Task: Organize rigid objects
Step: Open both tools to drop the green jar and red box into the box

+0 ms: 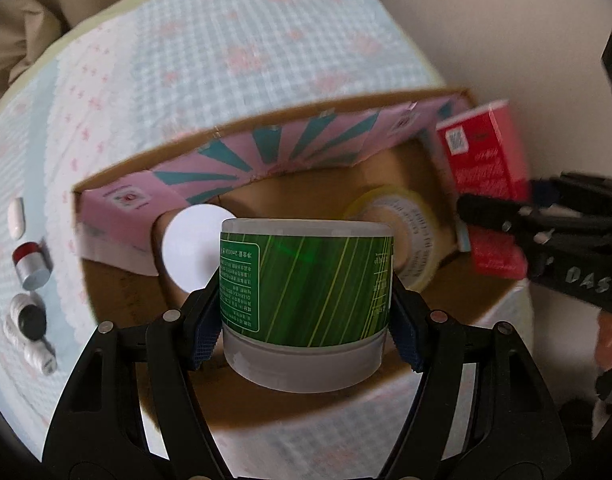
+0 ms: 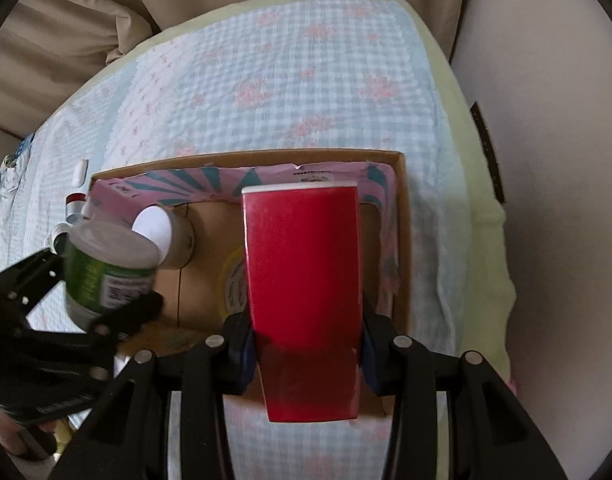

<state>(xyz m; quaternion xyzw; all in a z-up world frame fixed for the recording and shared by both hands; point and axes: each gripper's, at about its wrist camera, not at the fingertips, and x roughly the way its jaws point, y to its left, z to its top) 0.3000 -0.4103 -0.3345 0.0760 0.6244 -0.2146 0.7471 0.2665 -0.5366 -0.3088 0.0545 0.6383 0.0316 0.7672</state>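
- Over the cardboard box (image 1: 118, 280): green jar (image 1: 306, 280) pinched tight in the left gripper (image 1: 306, 332), red box (image 2: 304, 280) pinched tight in the right gripper (image 2: 306, 354).
- Could bump: both grippers close together above the same box, jar on the left side, red box on the right.
- Could knock the white-lidded jar (image 1: 194, 252) lying inside, just behind the green jar.
- Could squash the yellow-rimmed tub (image 1: 410, 236) lying on its side below the red box, if dropped straight down.
- Could slip: green jar smooth and round, held only near its bottom end.
- Could run short of room: pink and teal box (image 1: 146, 200) already along the back wall.
- Soft, bumpy blue-checked blanket (image 2: 306, 80) under the box, so maybe wobbly when pushed on.
- Small things left out on the blanket at the left: red-topped silver can (image 1: 31, 266), white tube (image 1: 16, 218), little white bottles (image 1: 30, 336).
- Beige curtain (image 2: 86, 20) behind, pale wall (image 2: 546, 160) to the right.
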